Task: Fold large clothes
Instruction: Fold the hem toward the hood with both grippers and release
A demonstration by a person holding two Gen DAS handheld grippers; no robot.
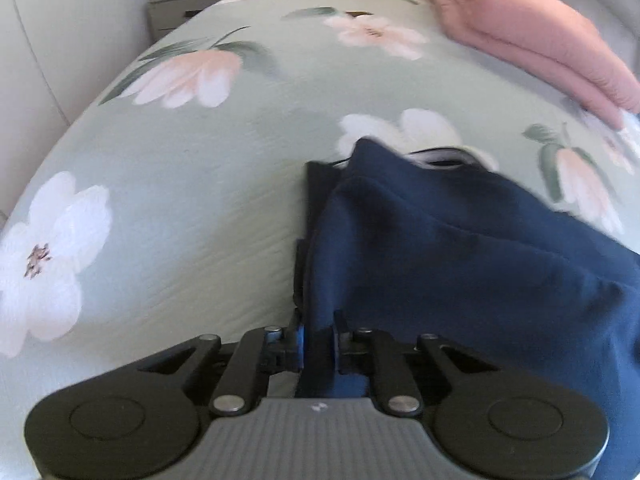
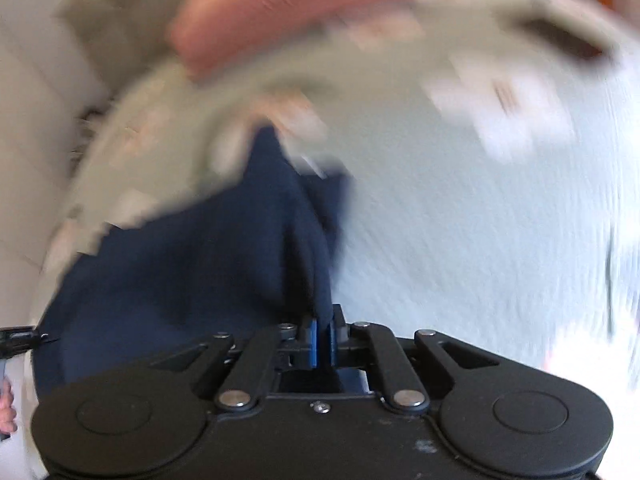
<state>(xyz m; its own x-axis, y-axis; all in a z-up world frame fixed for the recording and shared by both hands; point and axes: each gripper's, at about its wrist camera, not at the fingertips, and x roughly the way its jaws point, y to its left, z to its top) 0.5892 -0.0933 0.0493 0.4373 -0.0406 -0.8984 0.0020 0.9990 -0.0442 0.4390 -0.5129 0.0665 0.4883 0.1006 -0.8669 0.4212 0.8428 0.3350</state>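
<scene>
A large navy blue garment [image 1: 460, 248] lies bunched on the floral bedspread [image 1: 200, 184], a pale inner collar showing at its far edge. My left gripper [image 1: 318, 332] is shut on the garment's left edge, cloth pinched between its jaws. In the blurred right wrist view the same navy garment [image 2: 192, 264] spreads to the left. My right gripper [image 2: 322, 332] is shut on a fold of it, just above the bedspread [image 2: 480, 240].
A folded pink blanket [image 1: 532, 40] lies at the far right of the bed; it also shows in the right wrist view [image 2: 272, 12]. A nightstand [image 1: 180, 4] with cups stands beyond the bed's far left corner. A pale wall [image 1: 48, 60] runs along the left.
</scene>
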